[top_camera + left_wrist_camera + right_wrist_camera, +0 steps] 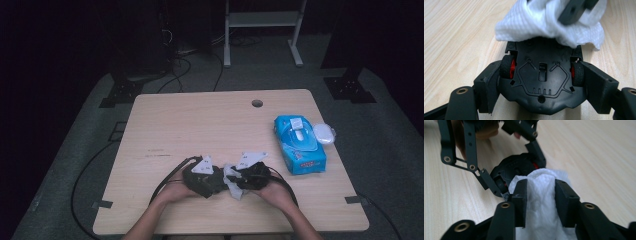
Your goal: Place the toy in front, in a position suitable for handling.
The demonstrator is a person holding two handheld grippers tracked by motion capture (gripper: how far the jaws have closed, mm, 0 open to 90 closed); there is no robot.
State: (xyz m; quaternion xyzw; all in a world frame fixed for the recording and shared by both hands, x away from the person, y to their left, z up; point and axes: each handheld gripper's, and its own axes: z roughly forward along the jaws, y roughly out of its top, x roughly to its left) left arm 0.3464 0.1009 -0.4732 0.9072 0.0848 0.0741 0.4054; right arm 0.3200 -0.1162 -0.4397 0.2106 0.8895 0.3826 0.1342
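Observation:
A black toy car (pixel 541 82) with red wheel hubs lies underside up in my left gripper (pixel 542 86), whose pads press on its wheels from both sides. A crumpled white wipe (pixel 536 22) rests over the car's far end. In the right gripper view the wipe (pixel 541 182) sits loosely bunched between the jaws of my right gripper (pixel 541 195), which stand apart. Beyond it lies the car (pixel 516 163). From above, both grippers meet near the table's front edge, left gripper (pixel 207 181) and right gripper (pixel 247 179), with the wipe (pixel 233 184) between them.
A blue pack of wipes (pixel 298 145) lies at the right of the wooden table (pixel 200 125), with a small white round object (pixel 324 133) beside it. A cable hole (pixel 257 103) sits near the far edge. Cables trail off the front left.

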